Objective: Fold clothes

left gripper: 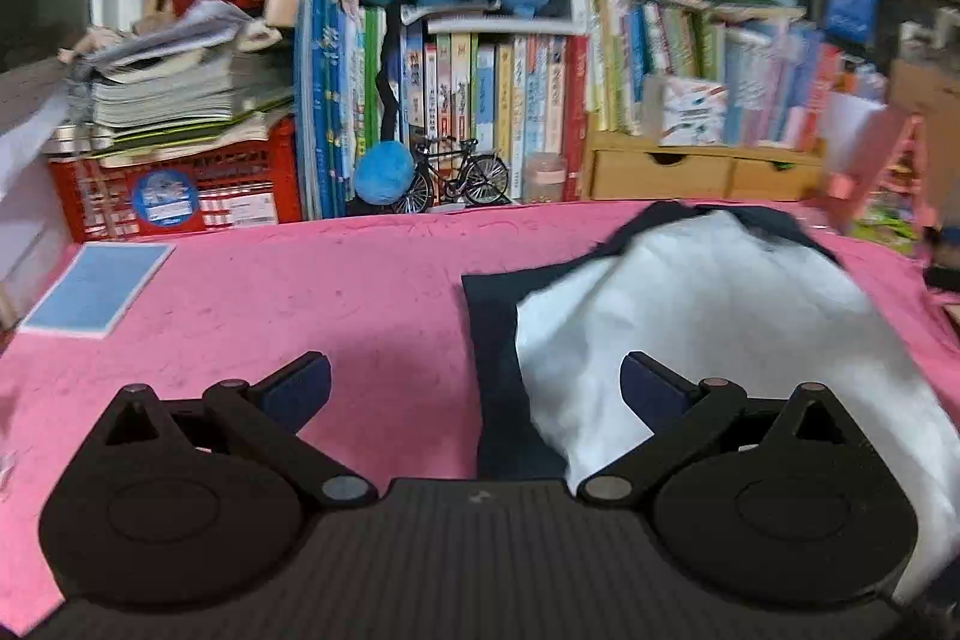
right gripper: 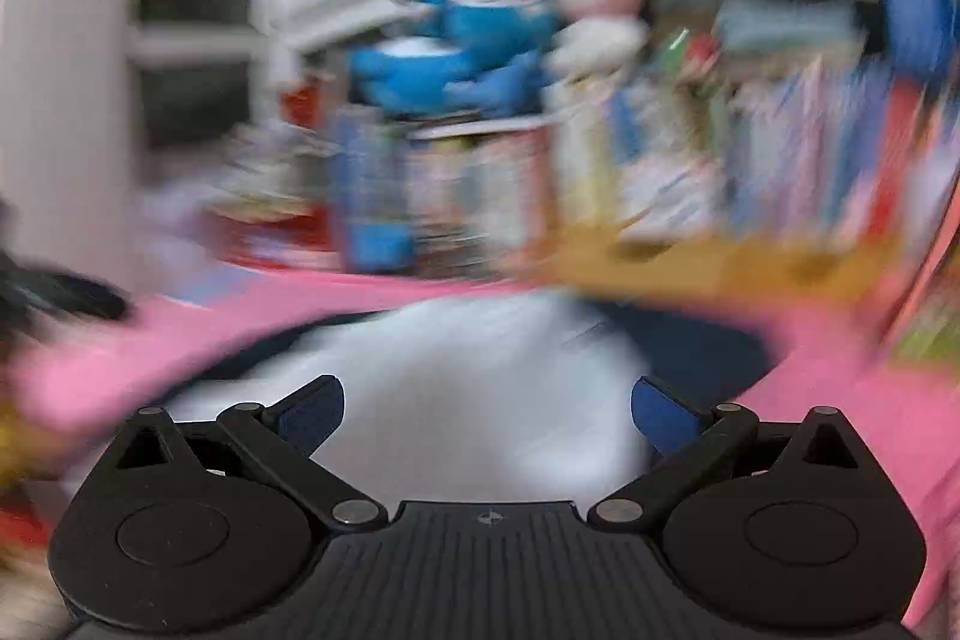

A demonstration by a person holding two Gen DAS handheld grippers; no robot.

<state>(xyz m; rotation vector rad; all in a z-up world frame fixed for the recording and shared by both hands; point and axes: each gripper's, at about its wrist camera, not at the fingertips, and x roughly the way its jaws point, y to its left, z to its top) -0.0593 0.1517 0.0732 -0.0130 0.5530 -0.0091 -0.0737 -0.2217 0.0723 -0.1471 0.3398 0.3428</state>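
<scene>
My left gripper (left gripper: 474, 388) is spread wide, gripping nothing — the white-and-navy garment (left gripper: 690, 328) lies on the pink cover (left gripper: 300, 292), right of centre. My right gripper (right gripper: 487, 415) is released too — blurred garment (right gripper: 456, 370) just ahead.

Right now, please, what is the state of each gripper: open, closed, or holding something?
Left gripper: open, holding nothing.
Right gripper: open, holding nothing; the white and navy garment lies beyond it.

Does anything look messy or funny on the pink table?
Yes. The white and dark garment lies rumpled on the pink cloth, its far end bunched up unevenly. Behind it, the paper stack on the red crate looks untidy.
</scene>
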